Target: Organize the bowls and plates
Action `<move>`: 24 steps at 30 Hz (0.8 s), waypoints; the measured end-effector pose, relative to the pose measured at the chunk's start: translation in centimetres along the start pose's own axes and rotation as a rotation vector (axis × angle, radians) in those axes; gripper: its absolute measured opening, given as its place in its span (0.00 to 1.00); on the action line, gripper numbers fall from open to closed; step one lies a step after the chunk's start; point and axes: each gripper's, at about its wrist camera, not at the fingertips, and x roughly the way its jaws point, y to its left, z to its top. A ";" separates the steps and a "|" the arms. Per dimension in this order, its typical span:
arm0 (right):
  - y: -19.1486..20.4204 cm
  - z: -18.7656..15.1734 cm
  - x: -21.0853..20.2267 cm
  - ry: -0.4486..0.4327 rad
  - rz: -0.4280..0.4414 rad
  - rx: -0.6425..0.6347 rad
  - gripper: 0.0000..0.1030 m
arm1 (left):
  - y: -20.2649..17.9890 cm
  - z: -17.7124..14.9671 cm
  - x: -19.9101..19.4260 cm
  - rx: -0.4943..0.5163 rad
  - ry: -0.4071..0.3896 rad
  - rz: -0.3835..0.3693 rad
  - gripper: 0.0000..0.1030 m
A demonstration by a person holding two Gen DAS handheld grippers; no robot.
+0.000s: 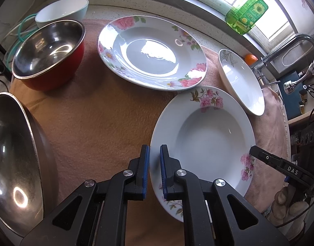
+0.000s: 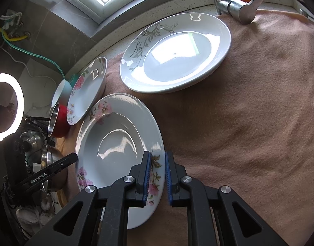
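A white deep plate with pink flowers (image 1: pixel 208 139) (image 2: pixel 115 143) lies over the pink cloth (image 1: pixel 105 123) (image 2: pixel 239 123). My left gripper (image 1: pixel 154 164) is shut on its left rim, and its tip also shows in the right wrist view (image 2: pixel 73 156). On the opposite rim my right gripper (image 2: pixel 158 174) has the edge between its blue pads and is shut on it. Its black tip shows in the left wrist view (image 1: pixel 252 150). Whether the plate rests on the cloth or hangs just above it I cannot tell.
Behind it lie a large pink-flowered plate (image 1: pixel 148 55) (image 2: pixel 87 90) and a grey-leaf plate (image 1: pixel 241 82) (image 2: pixel 177 51). To the left stand a red bowl (image 1: pixel 48 51), a white bowl (image 1: pixel 62 10) and a big steel bowl (image 1: pixel 13 153). A faucet (image 2: pixel 239 6) and a soap bottle (image 1: pixel 249 10) stand at the back.
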 end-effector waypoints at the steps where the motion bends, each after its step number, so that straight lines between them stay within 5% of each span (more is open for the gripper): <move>1: 0.0 0.0 0.0 0.002 0.001 0.004 0.12 | 0.0 0.0 0.0 0.001 0.000 0.000 0.09; 24: 0.0 -1.4 -1.0 0.012 -0.012 0.014 0.12 | -0.4 -1.6 -0.5 0.017 0.027 0.005 0.09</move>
